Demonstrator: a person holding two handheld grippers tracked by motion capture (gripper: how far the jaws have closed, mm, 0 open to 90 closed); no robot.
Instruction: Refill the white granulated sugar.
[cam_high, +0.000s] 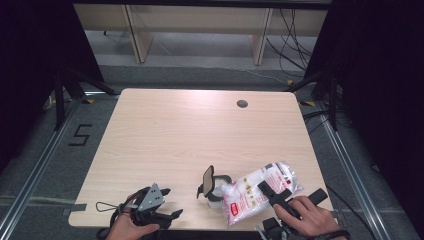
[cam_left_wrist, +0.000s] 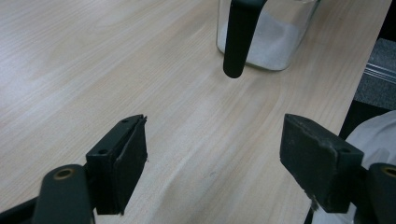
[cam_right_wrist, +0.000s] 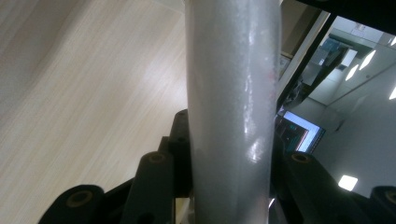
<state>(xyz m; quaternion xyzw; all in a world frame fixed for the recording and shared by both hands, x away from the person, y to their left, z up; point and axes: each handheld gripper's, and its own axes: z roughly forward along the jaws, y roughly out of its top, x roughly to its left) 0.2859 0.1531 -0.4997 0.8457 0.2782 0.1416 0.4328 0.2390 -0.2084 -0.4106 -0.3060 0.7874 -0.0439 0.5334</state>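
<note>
A clear plastic bag (cam_high: 250, 192) of white grains with a red label lies tilted at the table's front right, its lower end against a small glass jar (cam_high: 216, 195). The jar's black lid (cam_high: 207, 180) stands flipped up. My right gripper (cam_high: 291, 194) is shut on the bag's upper part; in the right gripper view the bag (cam_right_wrist: 233, 93) runs as a pale column pinched between the jaws of the right gripper (cam_right_wrist: 231, 144). My left gripper (cam_high: 171, 202) rests open at the front left. In its view the left gripper (cam_left_wrist: 212, 154) frames bare wood, short of the jar (cam_left_wrist: 275, 42) and its black clasp (cam_left_wrist: 238, 42).
The wooden table (cam_high: 190, 130) has a round cable hole (cam_high: 242, 104) at the back right. Its front edge runs close under both hands. Dark curtains, metal floor rails and a pale shelf unit (cam_high: 200, 30) surround the table.
</note>
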